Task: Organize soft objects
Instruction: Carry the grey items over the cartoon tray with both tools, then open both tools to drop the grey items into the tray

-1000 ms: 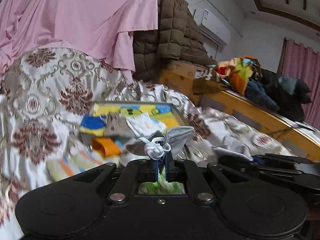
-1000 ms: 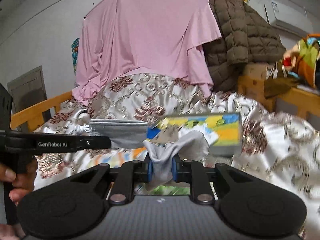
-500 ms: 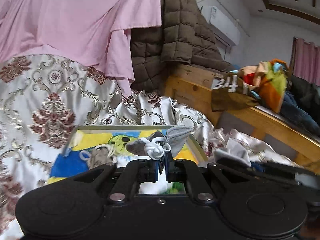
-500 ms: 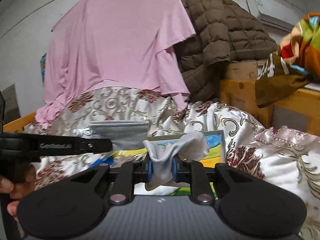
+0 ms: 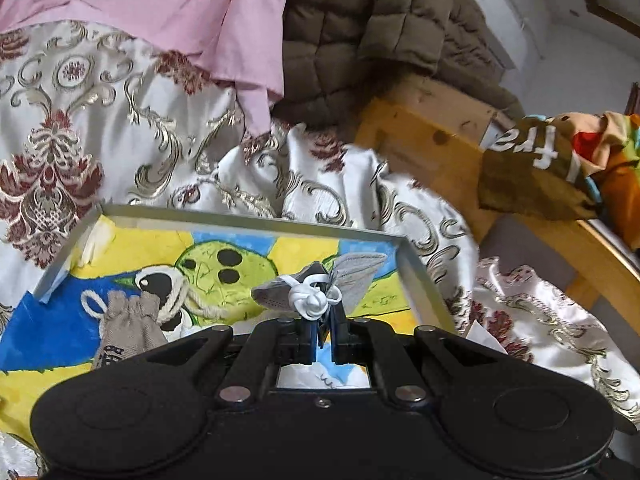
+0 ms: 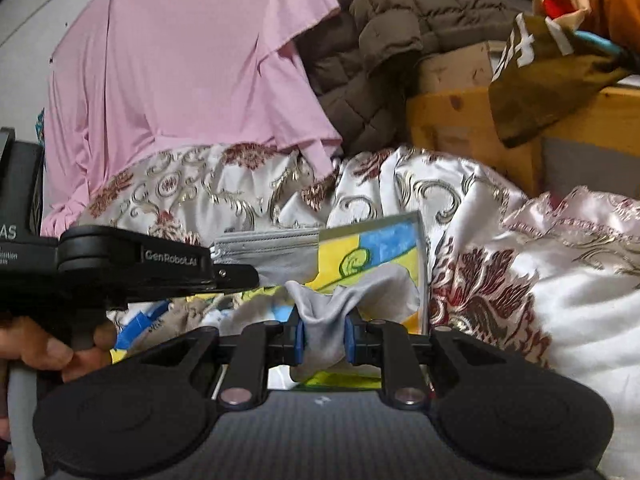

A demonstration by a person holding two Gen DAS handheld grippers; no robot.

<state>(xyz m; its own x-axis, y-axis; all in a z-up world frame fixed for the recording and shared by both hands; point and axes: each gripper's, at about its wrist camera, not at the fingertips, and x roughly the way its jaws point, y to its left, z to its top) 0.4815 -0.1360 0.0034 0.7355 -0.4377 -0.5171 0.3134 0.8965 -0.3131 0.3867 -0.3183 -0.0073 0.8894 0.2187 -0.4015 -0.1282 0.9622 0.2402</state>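
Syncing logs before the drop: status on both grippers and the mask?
Left gripper shut on grey face mask. Right gripper shut on grey cloth. Both over the painted box; drawstring pouch already inside. Nothing blocking.

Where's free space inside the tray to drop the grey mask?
Free: the painted tray floor along the far wall and right corner, past the grey mask. Crowded: near-left, where the drawstring pouch and its cord lie. Nearest floor is hidden by the left gripper.

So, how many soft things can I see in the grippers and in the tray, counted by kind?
Grey face mask, held by the left gripper: 1
Grey cloth, held by the right gripper: 1
Beige drawstring pouch, in the tray: 1
Total: 3
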